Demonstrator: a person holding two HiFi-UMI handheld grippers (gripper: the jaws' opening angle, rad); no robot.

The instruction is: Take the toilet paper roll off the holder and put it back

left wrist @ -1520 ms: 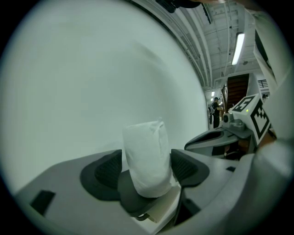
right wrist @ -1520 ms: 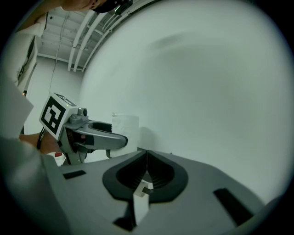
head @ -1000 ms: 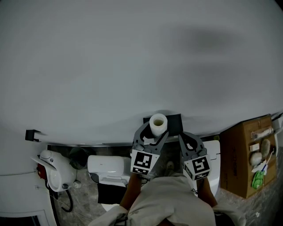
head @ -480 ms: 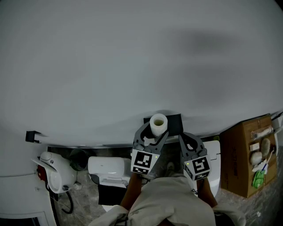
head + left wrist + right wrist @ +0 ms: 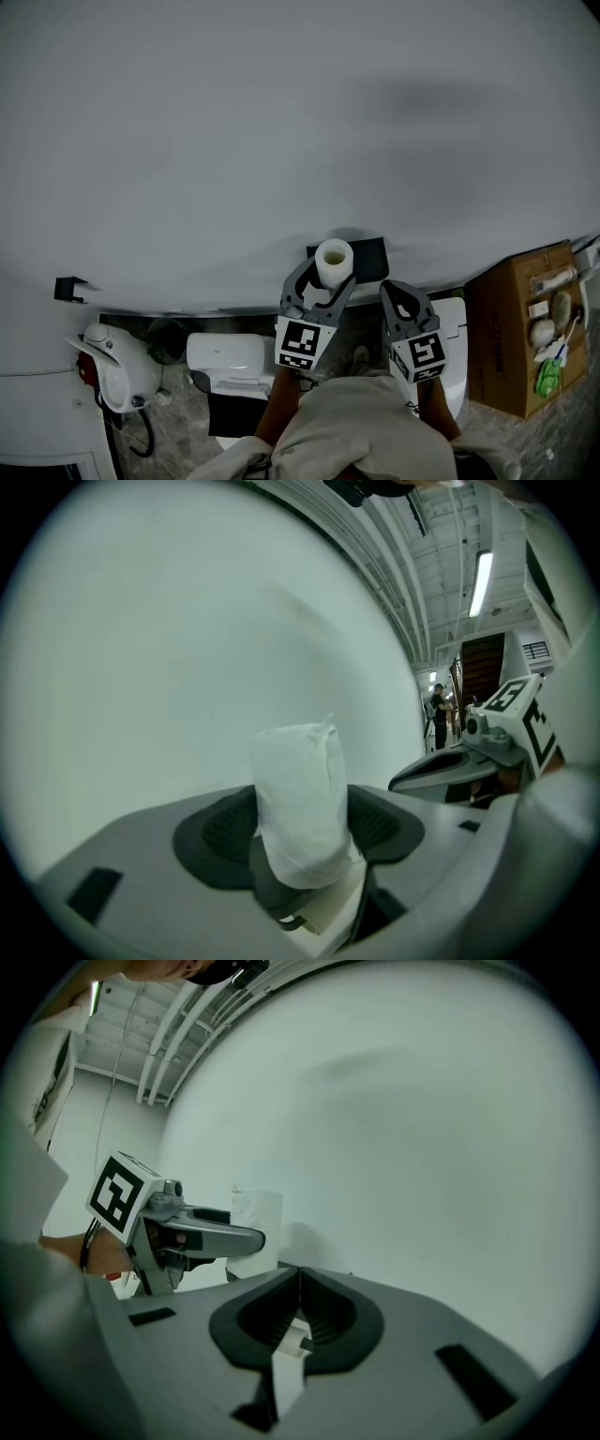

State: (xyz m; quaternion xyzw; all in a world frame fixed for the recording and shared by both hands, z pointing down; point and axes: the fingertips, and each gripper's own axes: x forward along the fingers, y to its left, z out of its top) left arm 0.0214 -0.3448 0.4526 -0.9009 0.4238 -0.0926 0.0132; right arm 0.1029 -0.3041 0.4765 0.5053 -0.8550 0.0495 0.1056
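Toilet paper roll (image 5: 335,261): white, stood on end with its hollow core facing up. It sits just in front of the holder; I can't tell whether the two touch.
Holder (image 5: 368,257): dark plate fixed low on the wall, partly hidden behind the roll.
Left gripper (image 5: 324,281): one jaw on each side of the roll. The jaws have just been closing, and both pads now press into the paper, so the roll is gripped. It points nearly level at the wall.
Right gripper (image 5: 395,289): jaws pressed together with nothing between them. It is held just beside the left gripper, near the holder and clear of the roll.
Wall (image 5: 281,141): plain pale grey, filling most of the view ahead.
Cardboard box (image 5: 511,342): down to the right, well apart from the grippers. Small items lie on top, one of them green.
Person (image 5: 347,427): pale sleeves, a forearm behind each gripper.
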